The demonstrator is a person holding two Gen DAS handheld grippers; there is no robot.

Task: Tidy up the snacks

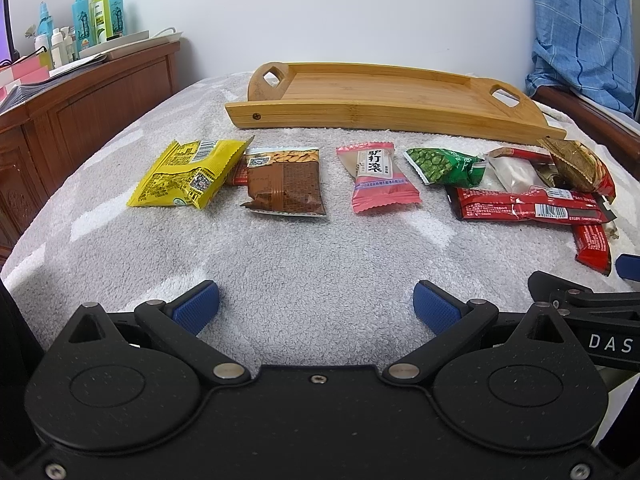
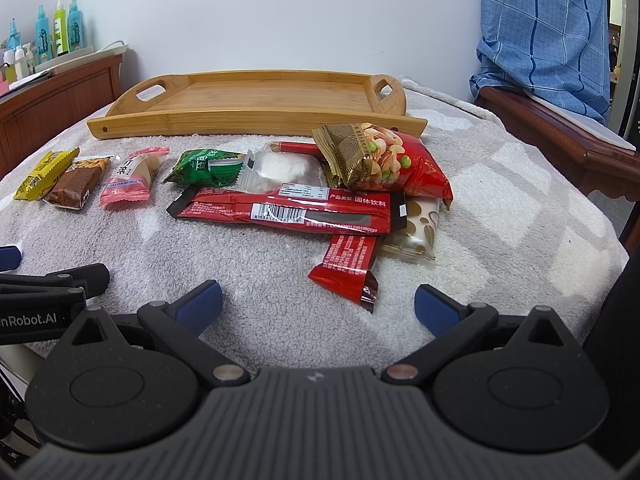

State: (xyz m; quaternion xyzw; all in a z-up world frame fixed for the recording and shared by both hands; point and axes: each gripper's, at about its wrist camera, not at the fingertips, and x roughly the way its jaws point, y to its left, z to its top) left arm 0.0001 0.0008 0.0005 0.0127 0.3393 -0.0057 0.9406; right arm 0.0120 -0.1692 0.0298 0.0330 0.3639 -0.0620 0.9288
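A bamboo tray (image 1: 400,114) (image 2: 256,122) lies empty at the far side of a grey towel. In front of it sit a yellow packet (image 1: 186,176) (image 2: 42,174), a brown packet (image 1: 286,186) (image 2: 78,186), a pink candy packet (image 1: 378,178) (image 2: 130,180), a green pea packet (image 1: 444,166) (image 2: 202,168), a clear white packet (image 2: 282,170), a long red packet (image 1: 524,204) (image 2: 288,208), a small red packet (image 2: 348,266) and a red-gold nut bag (image 2: 384,162). My left gripper (image 1: 316,306) is open, short of the row. My right gripper (image 2: 316,304) is open just before the small red packet.
A wooden dresser (image 1: 80,120) with bottles (image 1: 98,16) stands at the left. A blue checked cloth (image 2: 548,28) hangs over wooden furniture (image 2: 560,140) at the right. The towel (image 1: 300,260) between grippers and snacks is bare. A cream packet (image 2: 416,232) lies under the red ones.
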